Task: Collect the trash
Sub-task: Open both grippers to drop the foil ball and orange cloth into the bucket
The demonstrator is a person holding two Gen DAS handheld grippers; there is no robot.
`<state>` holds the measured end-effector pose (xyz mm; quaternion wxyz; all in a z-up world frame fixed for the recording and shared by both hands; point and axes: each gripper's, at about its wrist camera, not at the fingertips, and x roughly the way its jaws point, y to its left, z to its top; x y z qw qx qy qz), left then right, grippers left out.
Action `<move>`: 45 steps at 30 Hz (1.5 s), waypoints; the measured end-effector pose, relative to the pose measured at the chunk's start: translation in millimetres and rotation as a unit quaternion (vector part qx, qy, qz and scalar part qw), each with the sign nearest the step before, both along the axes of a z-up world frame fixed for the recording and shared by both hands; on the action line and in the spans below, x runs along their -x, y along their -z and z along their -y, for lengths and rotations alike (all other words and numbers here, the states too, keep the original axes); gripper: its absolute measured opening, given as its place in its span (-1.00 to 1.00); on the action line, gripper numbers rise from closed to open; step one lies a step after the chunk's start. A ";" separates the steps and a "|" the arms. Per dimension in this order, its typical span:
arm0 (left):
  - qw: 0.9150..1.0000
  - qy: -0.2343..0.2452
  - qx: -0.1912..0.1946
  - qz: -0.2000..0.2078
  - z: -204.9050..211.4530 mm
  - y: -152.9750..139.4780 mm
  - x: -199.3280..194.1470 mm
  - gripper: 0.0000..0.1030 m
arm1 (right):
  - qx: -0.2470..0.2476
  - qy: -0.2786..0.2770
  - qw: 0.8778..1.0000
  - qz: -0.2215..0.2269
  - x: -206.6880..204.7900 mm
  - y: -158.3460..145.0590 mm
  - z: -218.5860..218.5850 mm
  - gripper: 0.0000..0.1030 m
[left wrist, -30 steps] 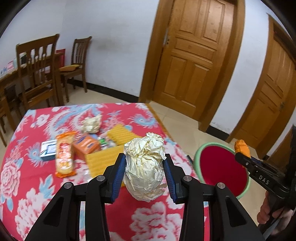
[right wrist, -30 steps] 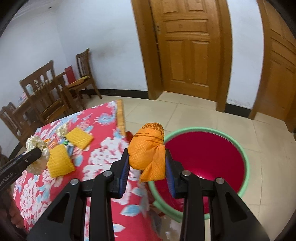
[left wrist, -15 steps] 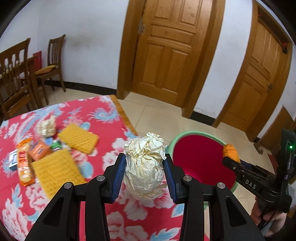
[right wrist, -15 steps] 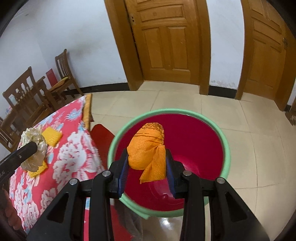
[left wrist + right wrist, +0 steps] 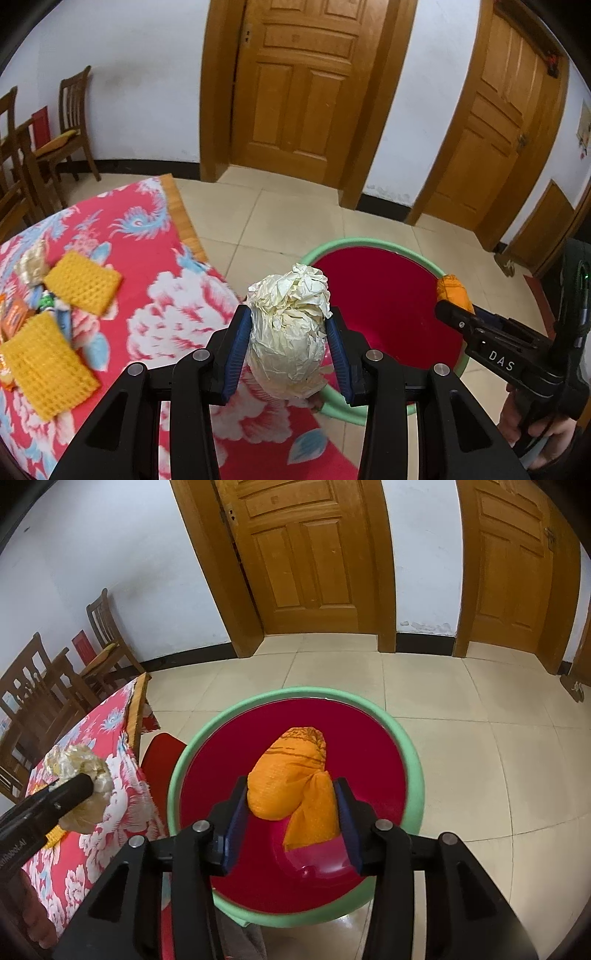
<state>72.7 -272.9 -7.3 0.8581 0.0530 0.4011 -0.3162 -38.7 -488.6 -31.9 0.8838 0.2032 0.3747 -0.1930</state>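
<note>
My left gripper is shut on a crumpled cream paper ball, held above the table's right edge beside a red basin with a green rim on the floor. My right gripper hangs over the basin with an orange mesh bundle between its blue pads. Its jaws are opening; the bundle leans but still touches both pads. The orange bundle also shows at the right of the left wrist view, and the paper ball at the left of the right wrist view.
The table with the red flowered cloth carries two yellow mesh pads, a small crumpled ball and snack wrappers. A red seat stands between table and basin. Wooden chairs line the left wall.
Both grippers swung right, from over the table toward the basin. The right one now hangs over the basin's middle, its pads stand wider and the orange bundle leans.
</note>
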 end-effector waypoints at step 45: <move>1.000 -0.020 0.000 -0.012 -14.1 -4.1 1.7 0.13 | 0.005 -0.020 0.999 0.036 5.3 -28.0 -18.9 0.04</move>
